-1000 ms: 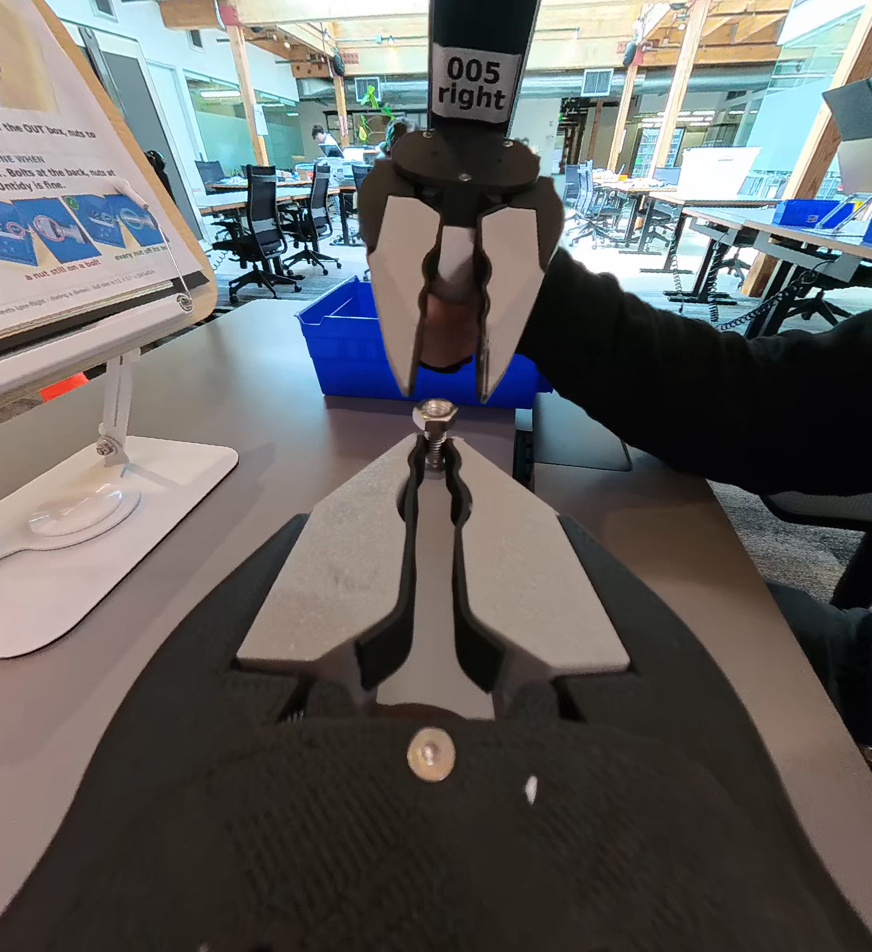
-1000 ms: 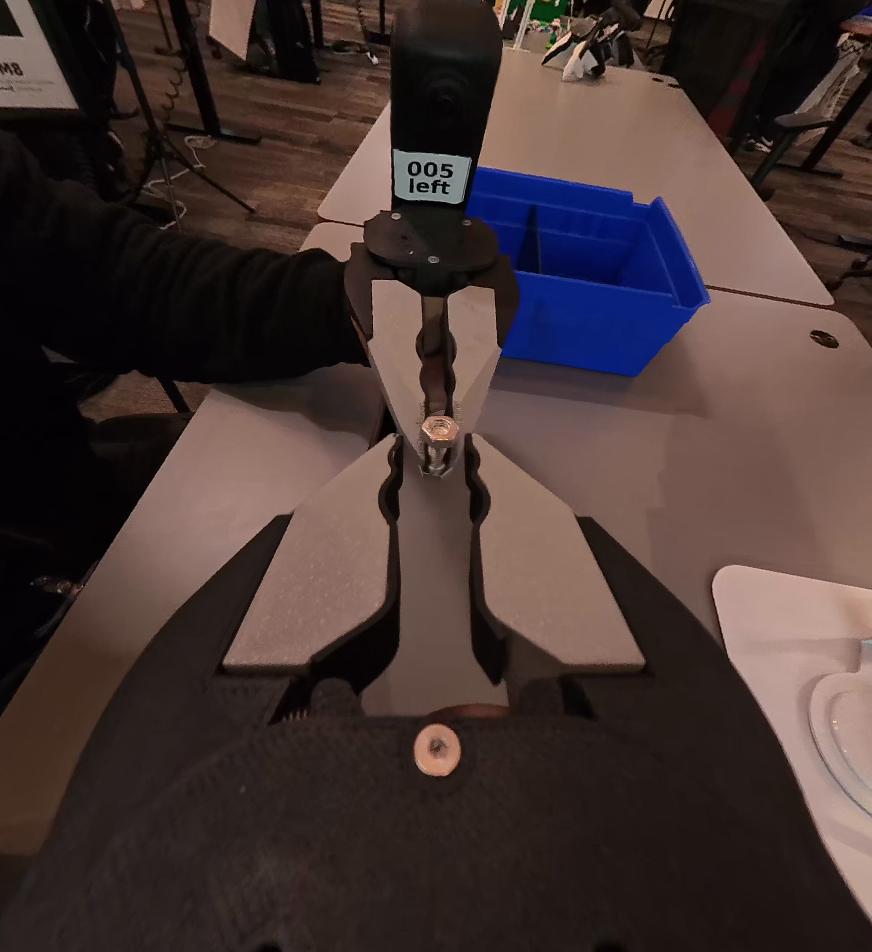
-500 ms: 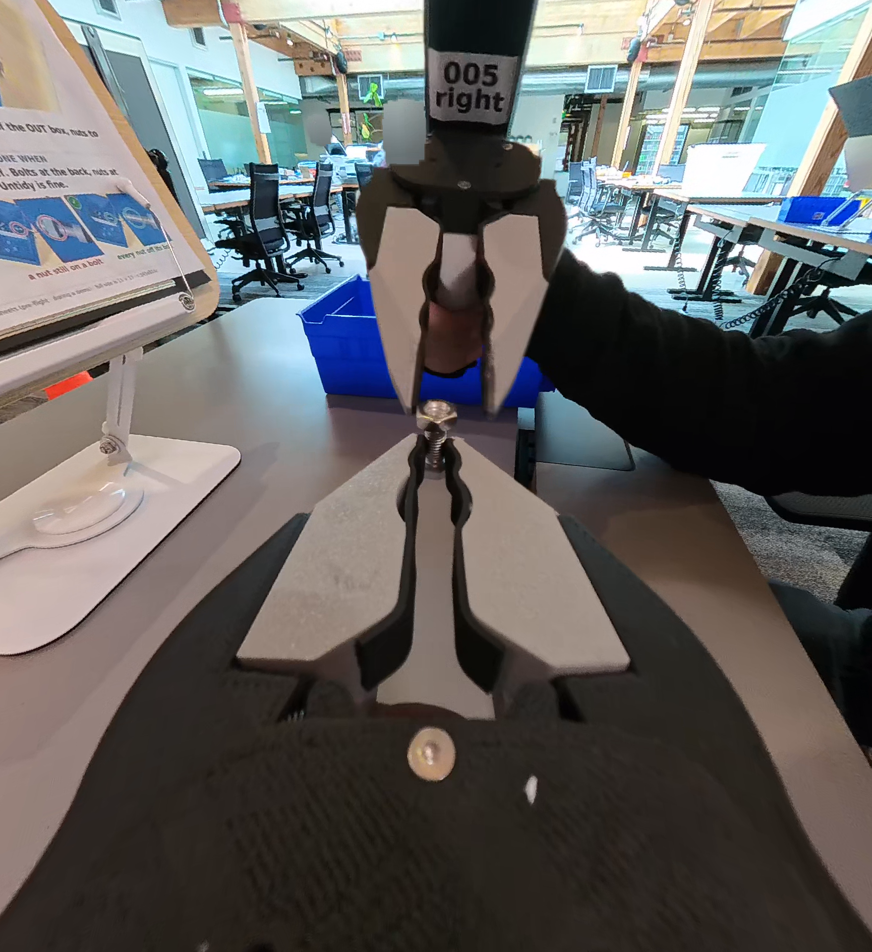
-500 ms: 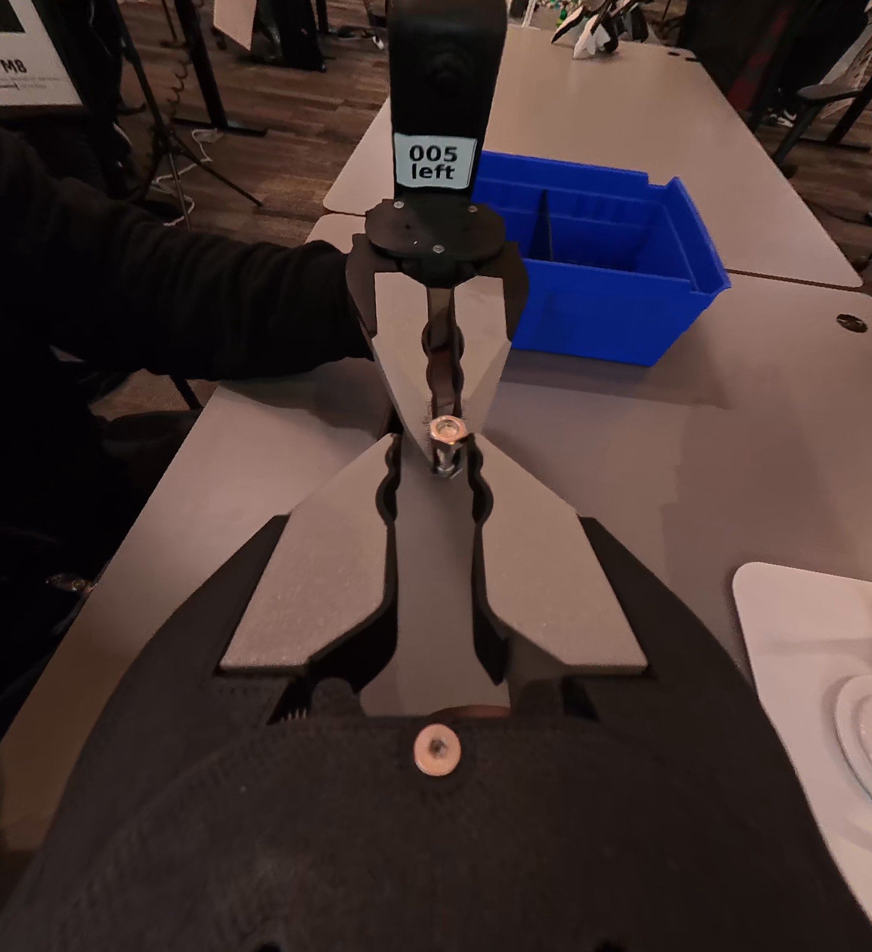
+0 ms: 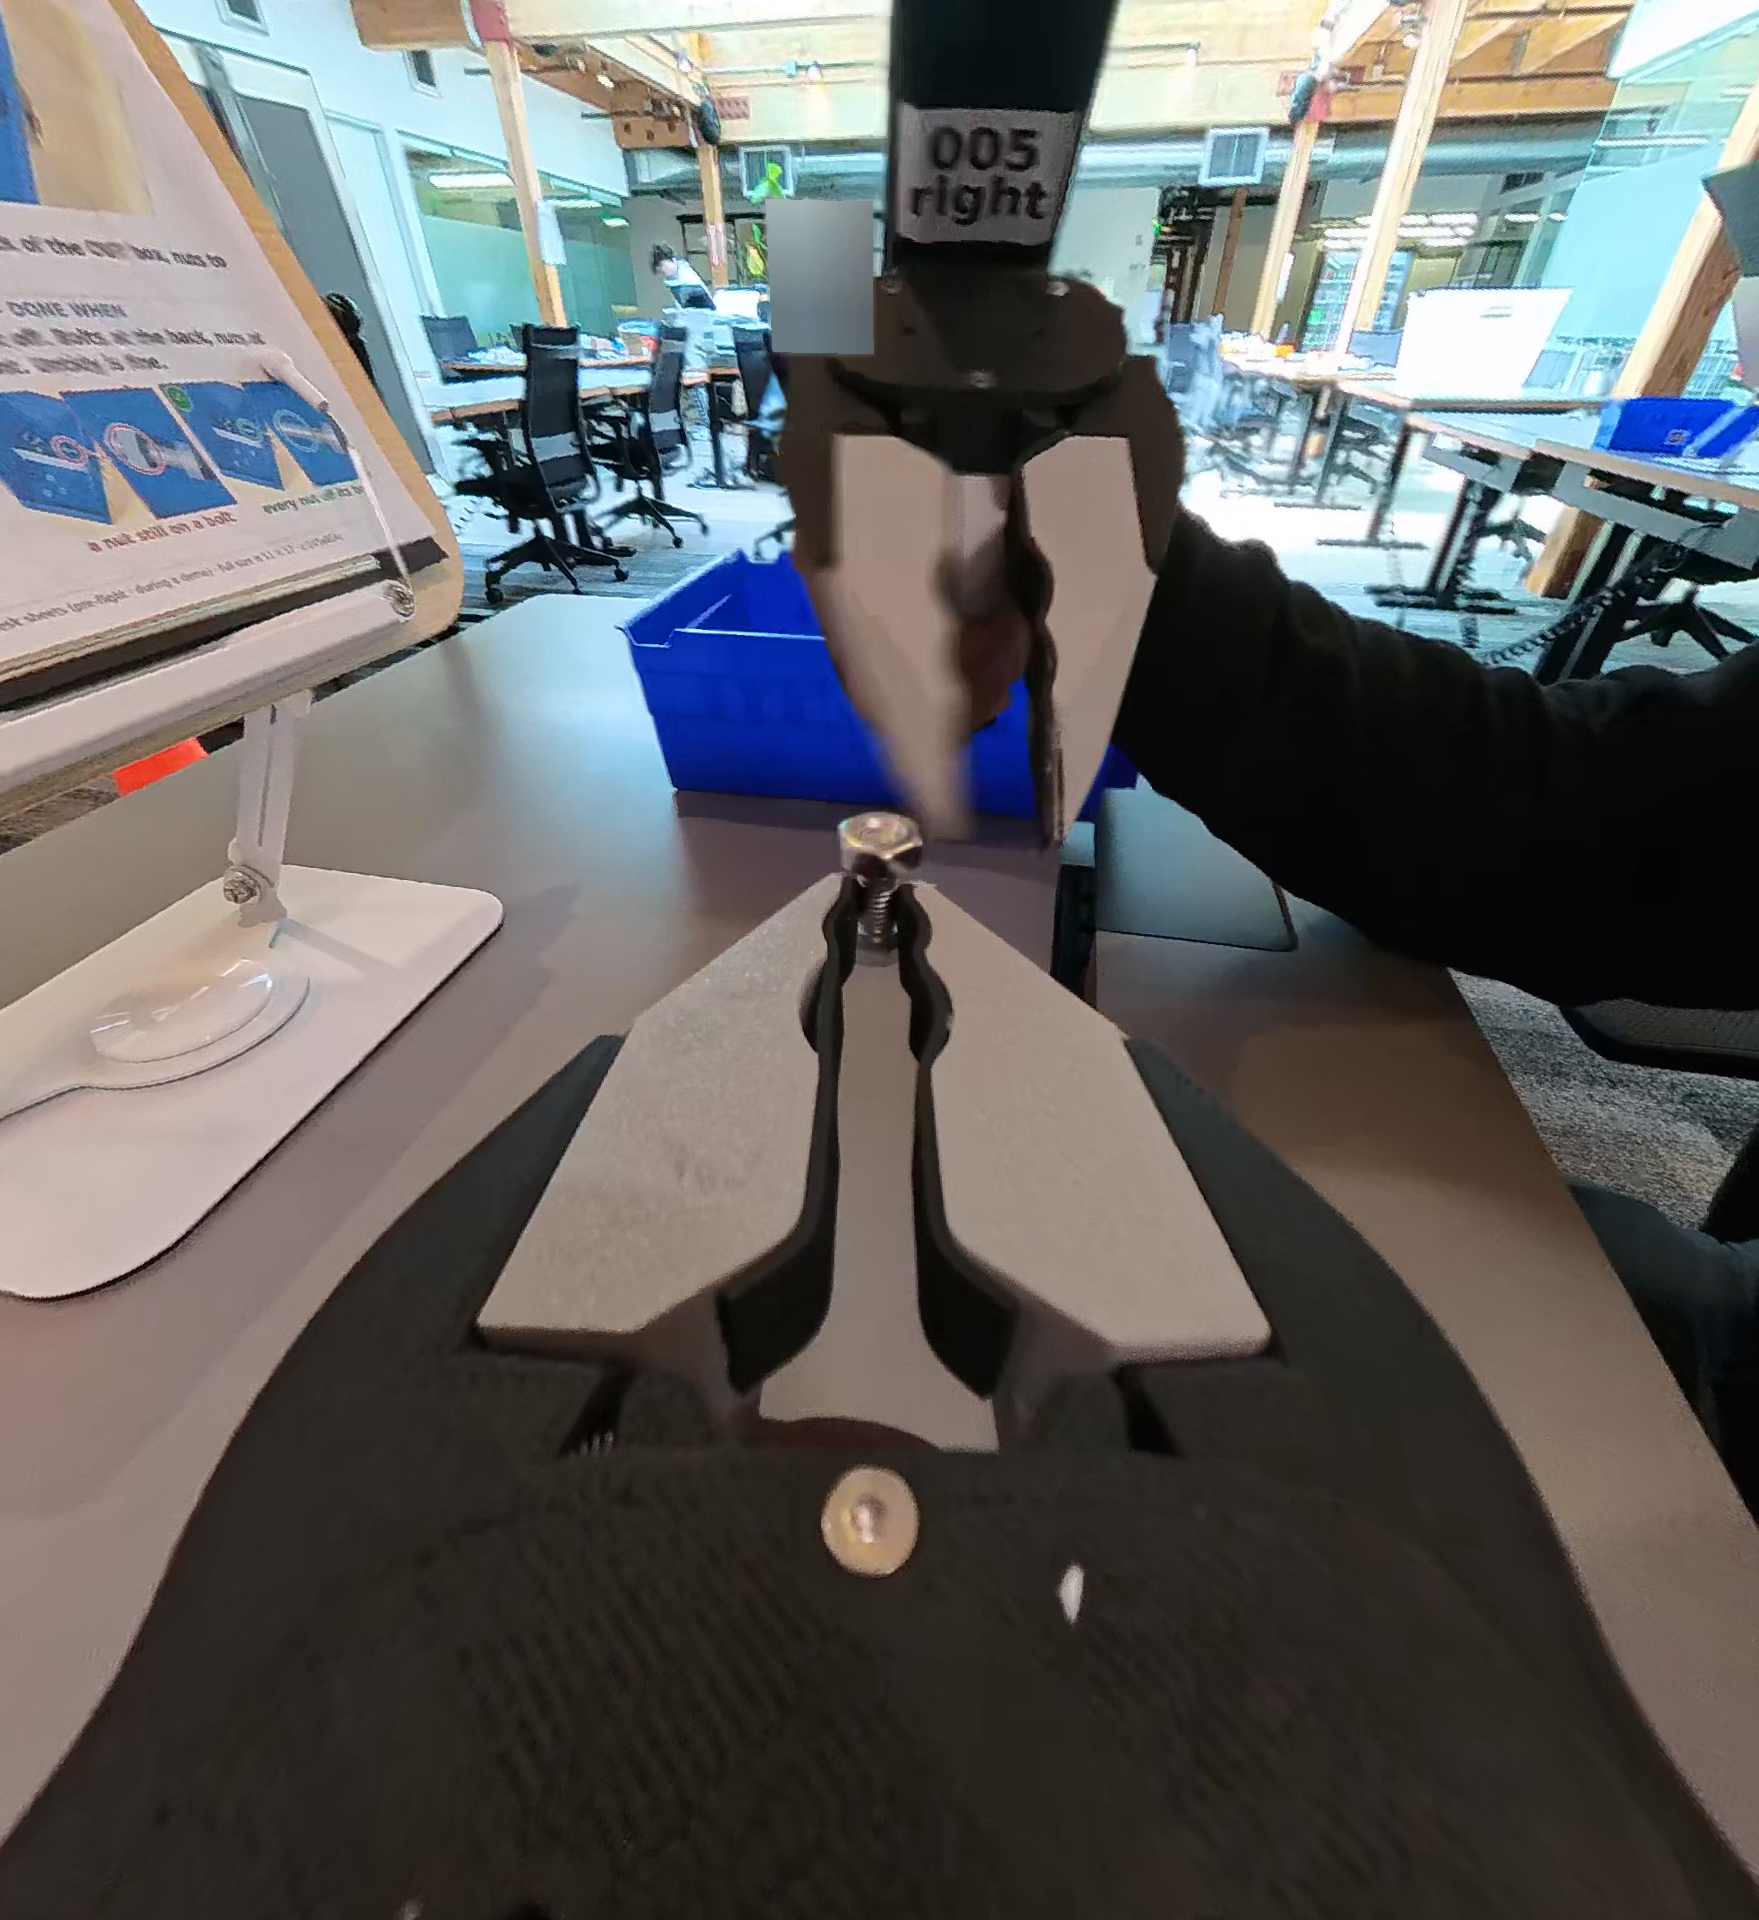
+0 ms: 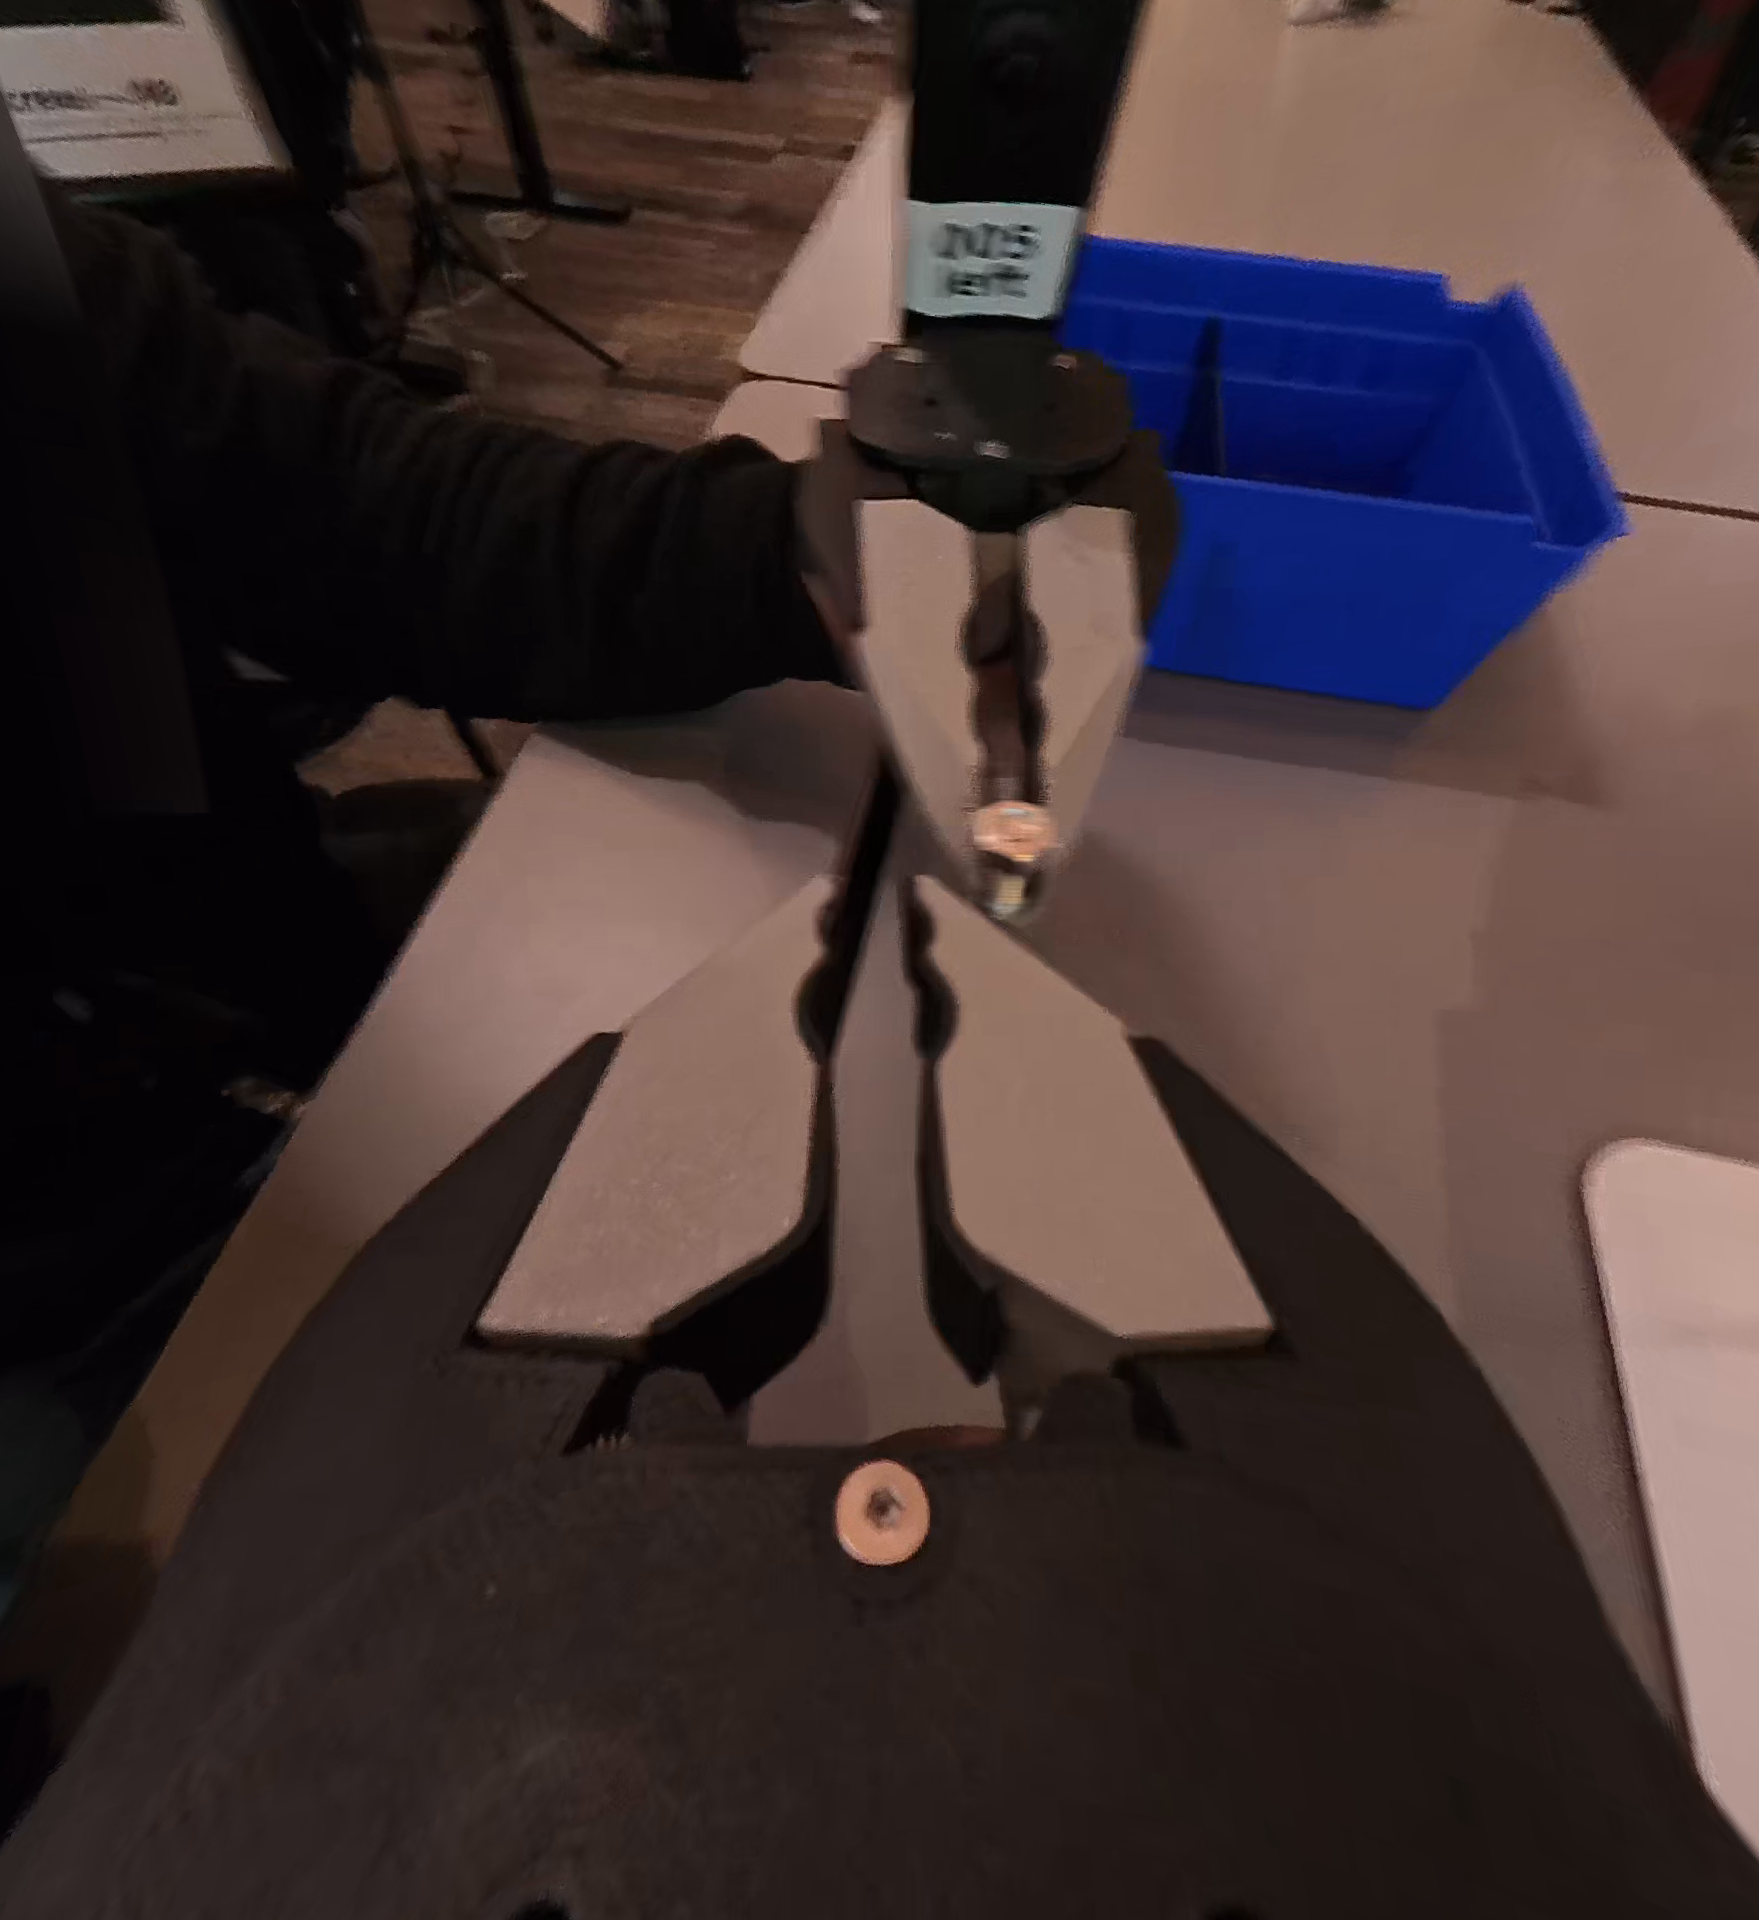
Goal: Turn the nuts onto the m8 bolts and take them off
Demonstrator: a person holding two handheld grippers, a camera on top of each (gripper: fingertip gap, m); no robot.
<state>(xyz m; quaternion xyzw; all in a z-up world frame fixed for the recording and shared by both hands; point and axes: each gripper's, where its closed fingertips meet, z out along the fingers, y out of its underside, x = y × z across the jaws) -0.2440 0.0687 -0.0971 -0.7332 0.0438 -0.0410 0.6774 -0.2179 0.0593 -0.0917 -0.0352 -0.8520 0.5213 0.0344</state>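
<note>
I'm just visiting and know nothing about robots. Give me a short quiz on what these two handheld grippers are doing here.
1. True or false: the left gripper clamps the silver threaded bolt below its silver hex nut.
2. The blue plastic bin stands on: A floor, B grey table, C chair.
3. Fill in: the right gripper holds ____.
Key: 1 true; 2 B; 3 nothing.

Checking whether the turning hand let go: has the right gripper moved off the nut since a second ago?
Yes. The right gripper has swung to the right of the nut, against the blue bin; its jaws are narrowly apart and empty.
</note>
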